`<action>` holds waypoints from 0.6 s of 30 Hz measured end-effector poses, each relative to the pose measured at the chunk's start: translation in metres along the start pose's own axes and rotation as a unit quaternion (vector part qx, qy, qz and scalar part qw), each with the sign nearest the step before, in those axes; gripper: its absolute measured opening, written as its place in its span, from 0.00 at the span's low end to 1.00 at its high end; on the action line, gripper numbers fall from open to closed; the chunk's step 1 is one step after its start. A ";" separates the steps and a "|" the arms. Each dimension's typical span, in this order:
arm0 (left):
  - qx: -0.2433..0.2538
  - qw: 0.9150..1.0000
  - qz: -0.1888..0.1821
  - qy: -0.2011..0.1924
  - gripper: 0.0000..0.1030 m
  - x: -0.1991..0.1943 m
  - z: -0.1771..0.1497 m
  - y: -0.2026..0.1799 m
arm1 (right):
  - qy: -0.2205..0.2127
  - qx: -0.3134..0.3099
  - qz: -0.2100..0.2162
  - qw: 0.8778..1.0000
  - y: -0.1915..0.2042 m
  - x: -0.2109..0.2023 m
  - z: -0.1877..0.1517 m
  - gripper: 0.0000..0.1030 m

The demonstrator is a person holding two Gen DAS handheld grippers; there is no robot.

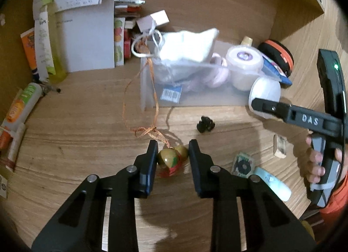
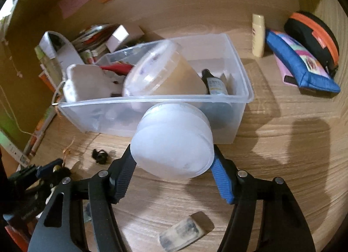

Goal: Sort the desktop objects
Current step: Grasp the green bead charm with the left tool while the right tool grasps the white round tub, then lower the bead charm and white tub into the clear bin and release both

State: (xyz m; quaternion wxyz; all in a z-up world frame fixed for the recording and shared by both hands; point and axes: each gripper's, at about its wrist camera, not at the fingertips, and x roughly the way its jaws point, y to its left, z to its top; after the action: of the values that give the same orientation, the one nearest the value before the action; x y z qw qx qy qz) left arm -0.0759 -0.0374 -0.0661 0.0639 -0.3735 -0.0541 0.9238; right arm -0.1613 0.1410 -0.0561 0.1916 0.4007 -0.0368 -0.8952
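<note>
My right gripper [image 2: 174, 165] is shut on a white round jar [image 2: 174, 141] and holds it above the desk, just in front of the clear plastic bin [image 2: 243, 91]. The jar also shows in the left wrist view [image 1: 264, 91], next to the bin [image 1: 195, 99]. The bin holds a lidded tub [image 2: 156, 73], a white pouch [image 2: 87, 82] and a small dark bottle [image 2: 214, 82]. My left gripper [image 1: 173, 149] is open, its fingers on either side of a small green-and-red gourd charm [image 1: 170, 159] with an orange cord [image 1: 141, 99], lying on the desk.
A black clip [image 1: 205, 124], a small eraser-like block [image 1: 279, 145], a sticker pack [image 1: 242, 165] and a pale tube [image 1: 273, 183] lie on the desk. A blue pouch [image 2: 300, 65], an orange-black case [image 2: 315, 39] and a cream bottle [image 2: 258, 34] stand right of the bin. Papers and tubes crowd the left.
</note>
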 end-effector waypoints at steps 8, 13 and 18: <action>0.002 0.999 -0.006 -0.034 0.28 -0.017 0.011 -0.005 | -0.031 -0.022 0.017 0.999 0.014 -0.025 -0.001 0.60; -0.006 0.998 -0.015 -0.059 0.28 -0.027 0.024 -0.006 | -0.057 -0.035 0.027 0.997 0.023 -0.041 0.005 0.60; -0.019 0.997 -0.028 -0.076 0.28 -0.035 0.040 -0.002 | -0.078 -0.047 0.029 0.995 0.027 -0.055 0.012 0.60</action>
State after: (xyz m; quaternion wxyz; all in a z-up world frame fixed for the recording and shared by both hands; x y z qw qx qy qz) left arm -0.0787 -0.0430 -0.0134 0.0778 -0.3014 -0.0869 0.9463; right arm -0.1282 0.1356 -0.0029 0.2322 0.3190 -0.0212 -0.9186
